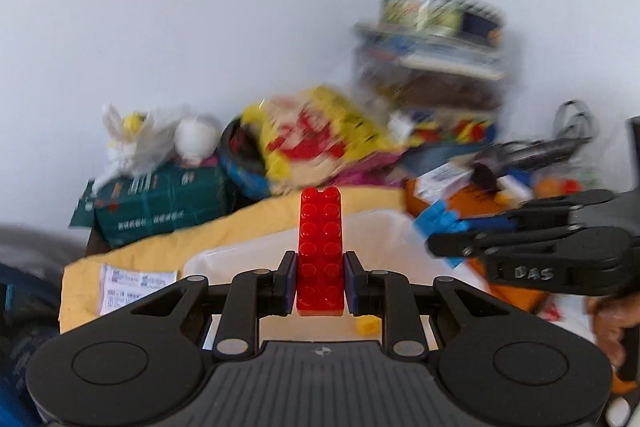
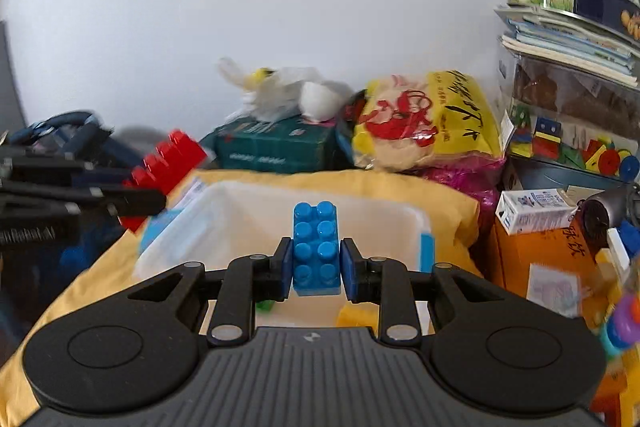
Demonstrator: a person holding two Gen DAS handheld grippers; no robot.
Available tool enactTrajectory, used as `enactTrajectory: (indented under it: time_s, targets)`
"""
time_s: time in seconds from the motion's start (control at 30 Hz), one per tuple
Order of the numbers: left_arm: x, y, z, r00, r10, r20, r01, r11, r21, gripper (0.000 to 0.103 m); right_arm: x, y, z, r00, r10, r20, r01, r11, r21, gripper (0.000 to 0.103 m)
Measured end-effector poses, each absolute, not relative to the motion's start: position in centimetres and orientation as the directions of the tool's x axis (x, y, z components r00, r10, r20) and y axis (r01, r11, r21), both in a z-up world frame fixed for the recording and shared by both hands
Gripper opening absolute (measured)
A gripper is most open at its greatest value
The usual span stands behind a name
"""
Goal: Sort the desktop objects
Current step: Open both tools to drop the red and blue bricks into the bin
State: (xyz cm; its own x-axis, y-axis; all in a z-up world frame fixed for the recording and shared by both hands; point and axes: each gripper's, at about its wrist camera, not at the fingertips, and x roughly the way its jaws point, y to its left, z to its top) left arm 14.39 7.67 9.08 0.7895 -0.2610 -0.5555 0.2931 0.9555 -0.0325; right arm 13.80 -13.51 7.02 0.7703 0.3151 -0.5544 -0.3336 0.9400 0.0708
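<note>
Your left gripper (image 1: 320,281) is clamped on a long red brick (image 1: 320,251), pads pressed against its 2 sides, studs facing the camera. The brick stands upright over a white plastic bin (image 1: 384,227) that sits on a yellow cloth (image 1: 160,247). Your right gripper (image 2: 316,267) squeezes a shorter blue brick (image 2: 316,251) the same way, above the same bin (image 2: 240,203). A yellow snack bag (image 2: 432,123) and a green box (image 2: 276,143) lie behind the bin, against the wall.
</note>
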Motion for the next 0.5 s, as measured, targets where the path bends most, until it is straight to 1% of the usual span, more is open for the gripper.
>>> enactTrajectory:
  time_s: [0.07,0.17,0.2,0.23,0.27,0.3,0.37,0.43,0.5]
  targets:
    - [16.9,7.2,7.6,0.771,-0.227,-0.595,0.273,0.962,-0.014,0.027,16.2,-13.3,6.5,0.764,0.289,-0.577,-0.295,0.952,0.087,0.028]
    - [19.1,6.7,5.2,0.713,-0.219,-0.666,0.276,0.961,-0.021,0.028,18.5,-12.9,4.8,0.742,0.261,-0.618,-0.27,0.959,0.081,0.03]
    - [19.1,6.6,4.7,0.713,-0.213,-0.668,0.27,0.963,-0.019,0.031,18.9,-12.7,4.2,0.729,0.258,-0.634,-0.269,0.96,0.08,0.031]
    - [18.9,6.5,4.5,0.717,-0.202,-0.668,0.26,0.966,-0.013,0.035,19.2,-12.6,3.7,0.719,0.259,-0.645,-0.274,0.958,0.079,0.033]
    - [18.4,6.6,4.6,0.724,-0.198,-0.661,0.252,0.968,-0.014,0.044,19.3,-12.5,3.4,0.715,0.266,-0.646,-0.284,0.956,0.079,0.036]
    - [17.9,6.7,4.8,0.735,-0.203,-0.647,0.251,0.968,-0.019,0.049,18.9,-12.6,3.3,0.72,0.267,-0.641,-0.288,0.955,0.075,0.039]
    - [16.1,7.3,5.4,0.76,-0.225,-0.61,0.26,0.965,-0.032,0.05,17.6,-13.2,3.7,0.739,0.28,-0.612,-0.3,0.951,0.073,0.052]
    - [14.2,7.7,6.0,0.776,-0.241,-0.583,0.27,0.962,-0.039,0.052,16.1,-13.8,4.3,0.75,0.3,-0.59,-0.324,0.944,0.067,0.053]
    - [11.7,8.3,6.3,0.787,-0.253,-0.562,0.269,0.961,-0.056,0.059,14.3,-14.4,4.5,0.751,0.321,-0.577,-0.358,0.932,0.053,0.053]
